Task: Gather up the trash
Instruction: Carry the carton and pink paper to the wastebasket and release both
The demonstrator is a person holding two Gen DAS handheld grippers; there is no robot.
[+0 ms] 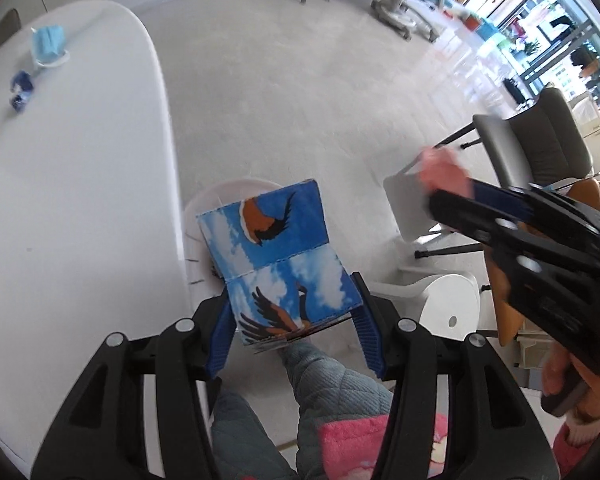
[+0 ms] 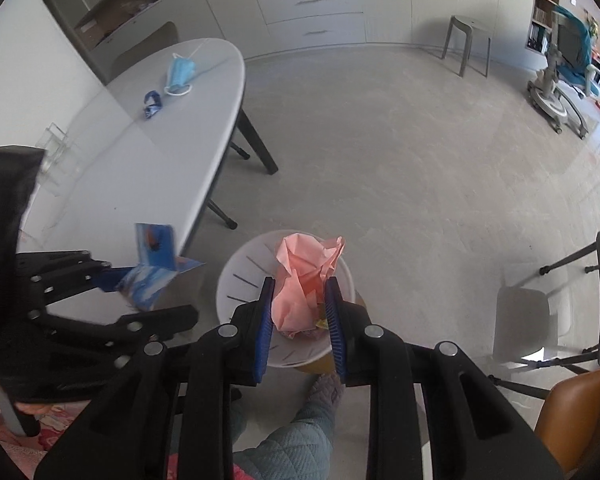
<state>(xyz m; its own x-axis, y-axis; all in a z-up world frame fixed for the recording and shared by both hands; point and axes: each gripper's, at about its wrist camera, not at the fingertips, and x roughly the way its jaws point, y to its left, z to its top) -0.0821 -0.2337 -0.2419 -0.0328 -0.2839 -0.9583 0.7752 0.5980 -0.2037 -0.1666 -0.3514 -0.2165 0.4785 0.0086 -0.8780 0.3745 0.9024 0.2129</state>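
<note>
My left gripper (image 1: pixel 294 292) is shut on a flattened blue carton printed with birds (image 1: pixel 276 248) and holds it above the white trash bin (image 1: pixel 204 208) beside the table; the carton also shows in the right wrist view (image 2: pixel 156 264). My right gripper (image 2: pixel 300 292) is shut on a crumpled pink paper (image 2: pixel 304 276) and holds it over the same bin (image 2: pixel 240 276). The right gripper with the pink paper (image 1: pixel 444 172) shows at the right of the left wrist view. A blue face mask (image 2: pixel 181 74) and a small blue wrapper (image 2: pixel 153 105) lie on the white table (image 2: pixel 140 152).
Grey chairs (image 2: pixel 540 320) stand to the right, an orange seat (image 2: pixel 572 412) at the lower right. A grey stool (image 2: pixel 466 42) stands by the drawers at the back. A clear holder (image 2: pixel 56 148) sits on the table's left. My legs are below the grippers.
</note>
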